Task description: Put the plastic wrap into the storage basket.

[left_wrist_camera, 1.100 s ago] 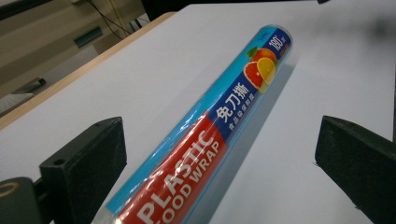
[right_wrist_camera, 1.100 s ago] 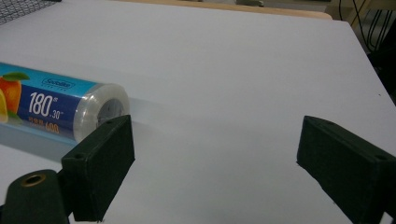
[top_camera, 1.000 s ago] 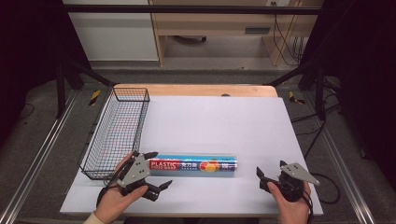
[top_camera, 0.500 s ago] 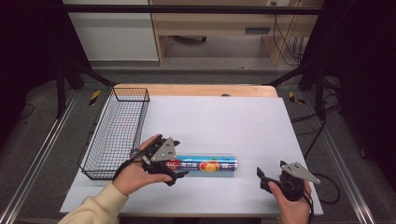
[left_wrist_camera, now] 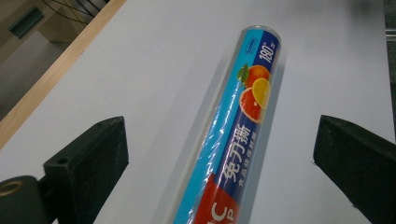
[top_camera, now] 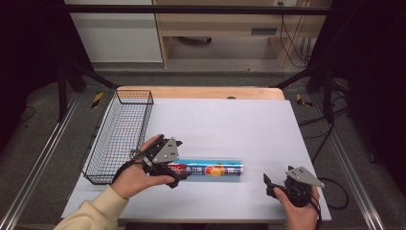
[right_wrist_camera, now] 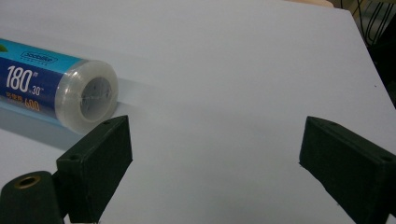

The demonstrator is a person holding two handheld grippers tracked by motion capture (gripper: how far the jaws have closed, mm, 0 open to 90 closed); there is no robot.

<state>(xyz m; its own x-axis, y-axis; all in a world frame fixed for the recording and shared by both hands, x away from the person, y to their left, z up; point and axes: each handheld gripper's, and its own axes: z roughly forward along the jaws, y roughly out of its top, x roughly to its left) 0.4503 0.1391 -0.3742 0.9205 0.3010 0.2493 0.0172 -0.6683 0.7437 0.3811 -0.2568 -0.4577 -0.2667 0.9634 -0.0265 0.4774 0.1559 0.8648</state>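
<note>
A roll of plastic wrap [top_camera: 210, 170] in a blue and red printed tube lies on its side near the front of the white table [top_camera: 230, 124]. My left gripper [top_camera: 176, 163] stands open over the roll's left end, one jaw on each side. In the left gripper view the roll [left_wrist_camera: 233, 140] runs away between the wide-apart jaws of the left gripper [left_wrist_camera: 222, 135], and neither jaw touches it. My right gripper [top_camera: 268, 186] is open near the front right edge, a short way from the roll's right end. The right gripper view has that capped end [right_wrist_camera: 86, 100] just beyond the left jaw of the right gripper [right_wrist_camera: 215, 135].
A black wire basket [top_camera: 119, 134] stands along the table's left edge, close beside the left hand. A wooden strip [top_camera: 206, 92] borders the far edge. Metal frame rails and cables lie on the floor around the table.
The left hand has moved right and forward from the front-left corner, and its open jaws now stand on either side of the roll's left end. The right hand and the roll have stayed put.
</note>
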